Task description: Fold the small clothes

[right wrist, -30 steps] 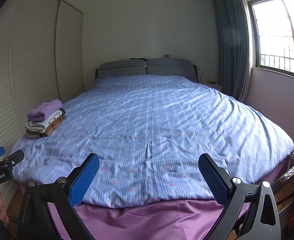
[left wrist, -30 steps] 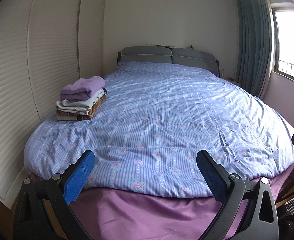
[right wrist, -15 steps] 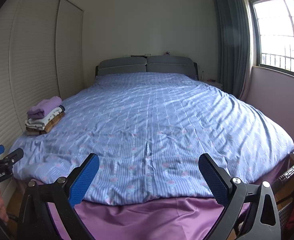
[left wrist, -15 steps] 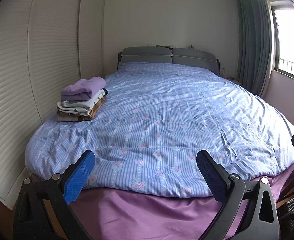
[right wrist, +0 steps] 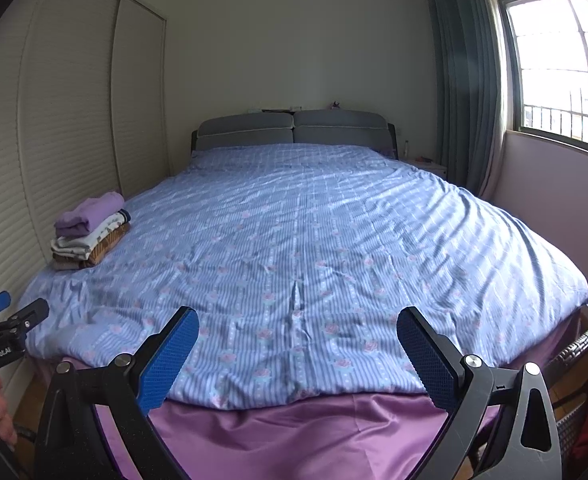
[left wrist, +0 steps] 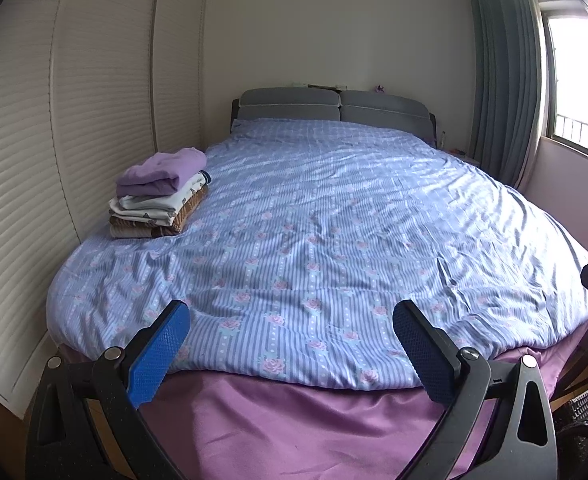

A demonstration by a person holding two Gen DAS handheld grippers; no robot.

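Facing a made bed (left wrist: 334,208) from its foot, two hand-held tools hover with nothing between their fingers. At far left, louvred wardrobe doors (left wrist: 54,140) line the wall. Beside them, on the bed's left edge, sits one stack of folded clothes (left wrist: 160,196): four pieces can be counted, a lilac garment on top, a cream printed one under it, a brown knit below that, and a beige layer at the bottom. The pile is squared off fairly neatly, its folds facing the foot of the bed, with the lilac piece bulging a little higher than the rest. It lies well apart from both tools.

The left tool (left wrist: 290,344) is spread wide, its two blue-padded fingers (left wrist: 158,352) framing the duvet's lower hem. The right tool (right wrist: 298,352) is likewise spread wide; from its view the left tool shows at the left edge, with part of a hand (right wrist: 2,412) beneath it.

One blue striped duvet (right wrist: 294,248) with pink roses covers the mattress, creased along the middle; a purple satin sheet (right wrist: 294,432) hangs below it. Two grey headboard cushions (right wrist: 294,128) stand at the far end. To the right, one grey-green curtain (right wrist: 466,92) hangs beside one barred window (right wrist: 562,72).
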